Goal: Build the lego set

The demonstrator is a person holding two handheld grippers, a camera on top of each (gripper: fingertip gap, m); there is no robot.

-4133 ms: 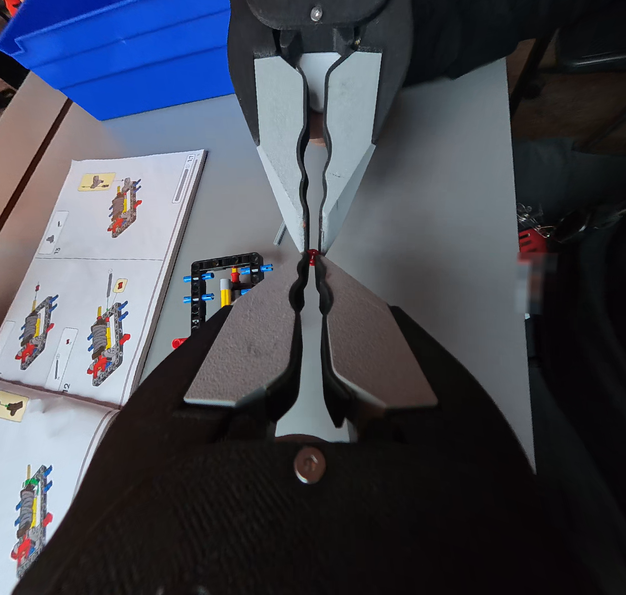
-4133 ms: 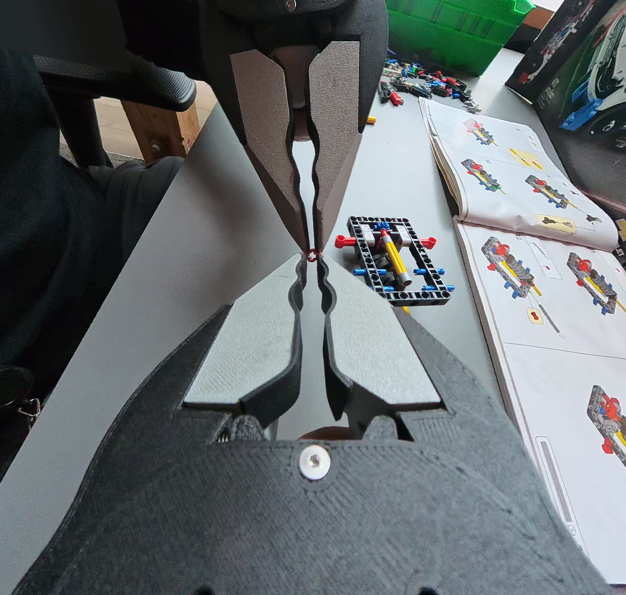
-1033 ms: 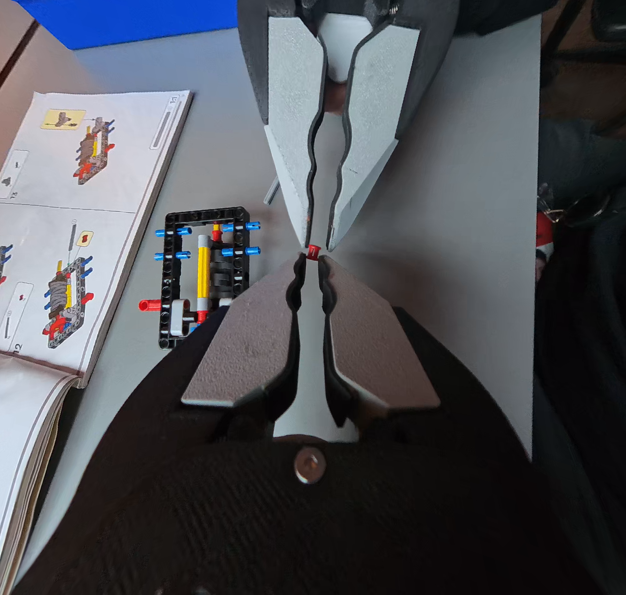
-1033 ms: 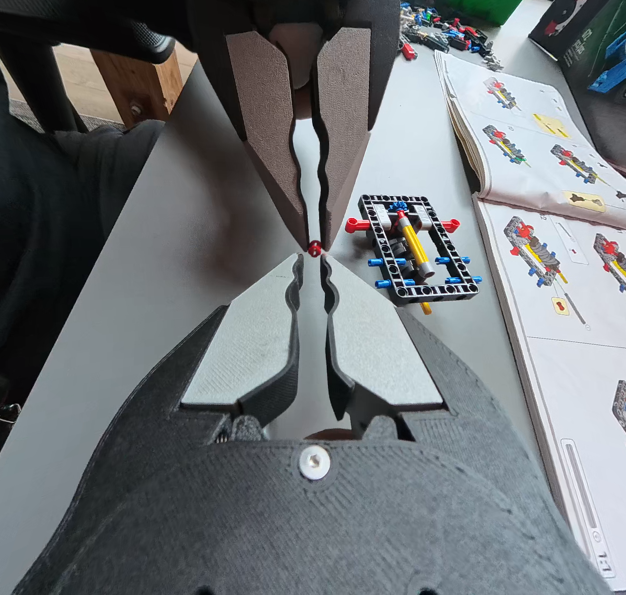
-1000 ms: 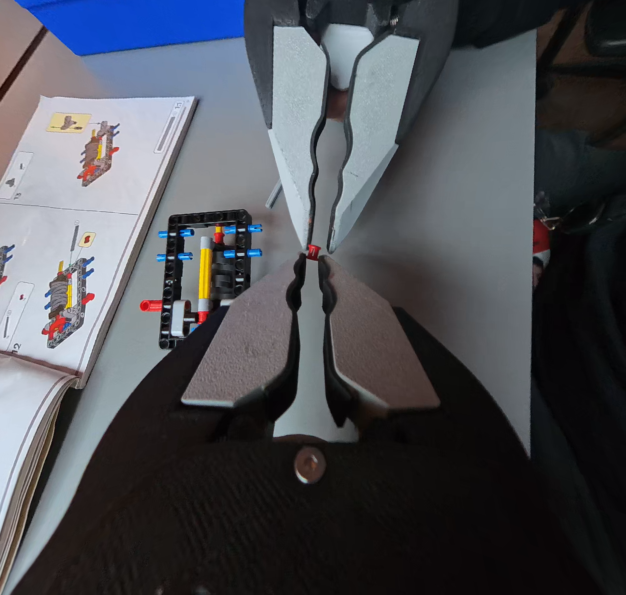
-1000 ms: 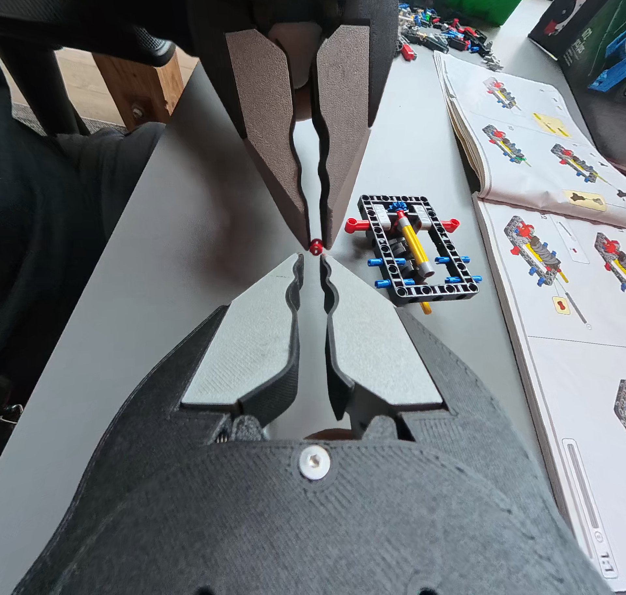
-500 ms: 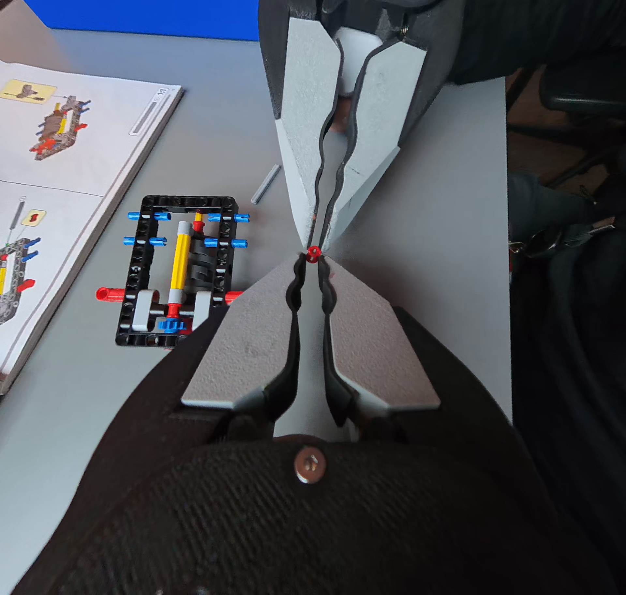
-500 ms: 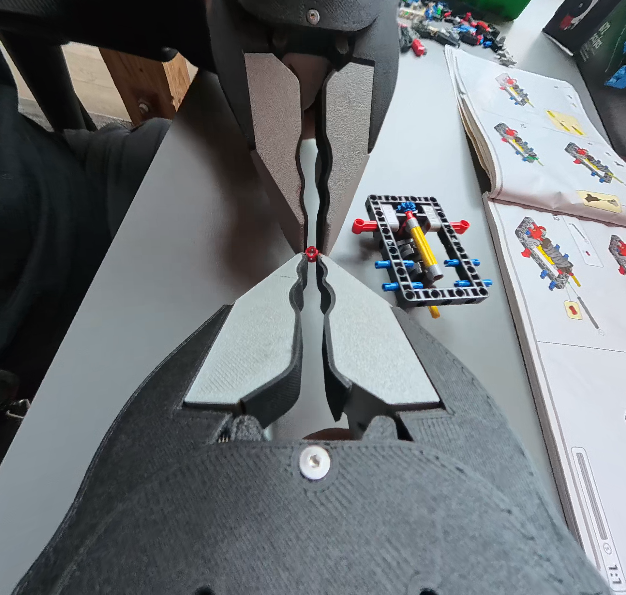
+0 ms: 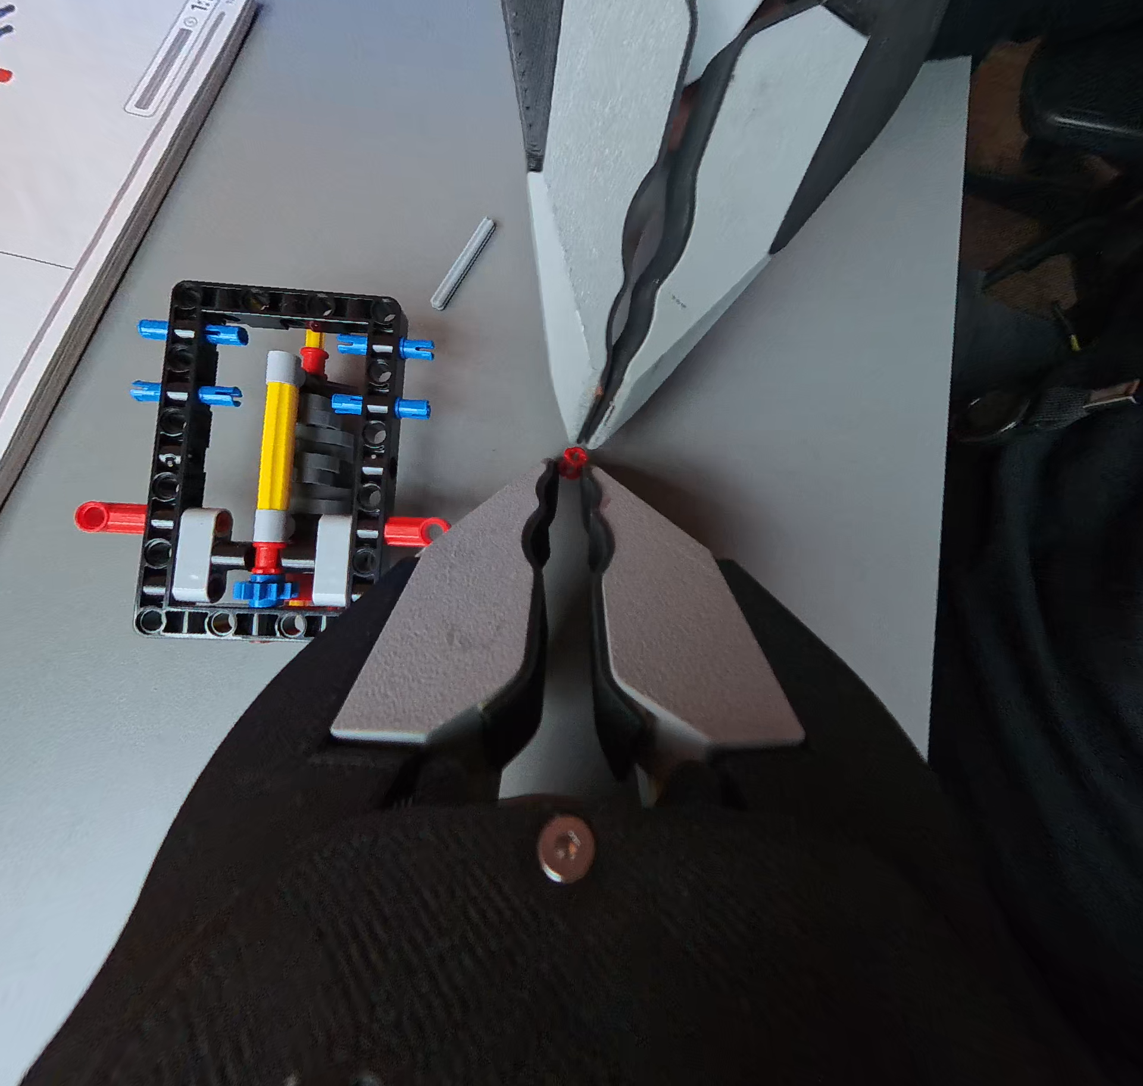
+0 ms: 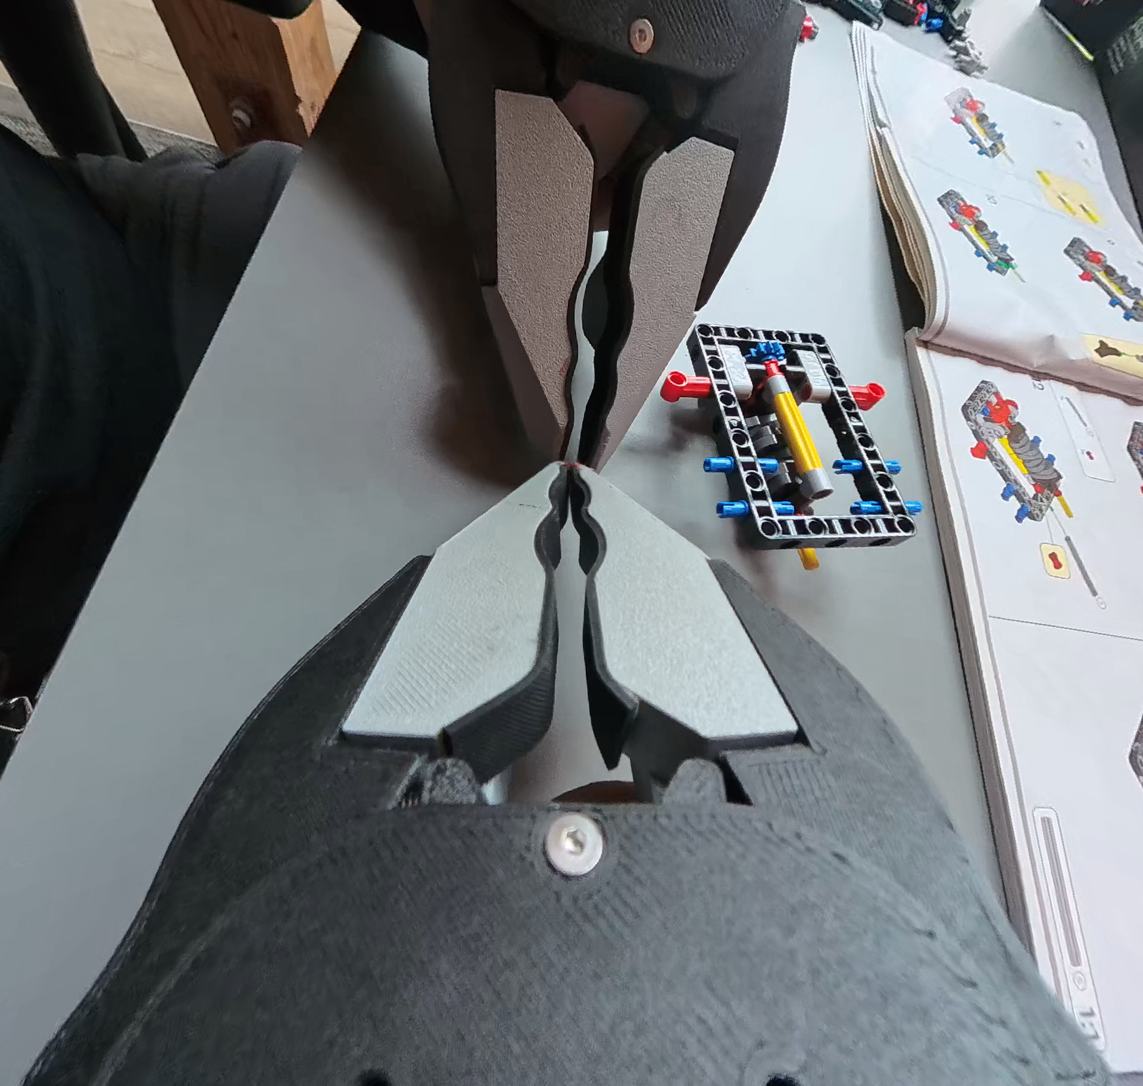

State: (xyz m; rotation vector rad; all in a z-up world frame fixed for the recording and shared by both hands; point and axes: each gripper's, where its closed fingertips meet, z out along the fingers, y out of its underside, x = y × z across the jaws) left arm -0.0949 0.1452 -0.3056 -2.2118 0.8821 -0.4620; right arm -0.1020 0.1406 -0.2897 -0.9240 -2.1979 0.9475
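At the left lies the open booklet, then the black frame flat on the grey tabletop, with a yellow rod, blue pins and red pegs in it. A grey stick lies just beside its far corner. The left claw pinches the small red piece at its narrow tips above the tabletop. The right claw meets it tip to tip, closed to a narrow slit, touching the same piece

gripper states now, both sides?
Left gripper: closed on the small red piece.
Right gripper: closed at the tips, meeting the same red piece; whether it grips it, cannot tell.
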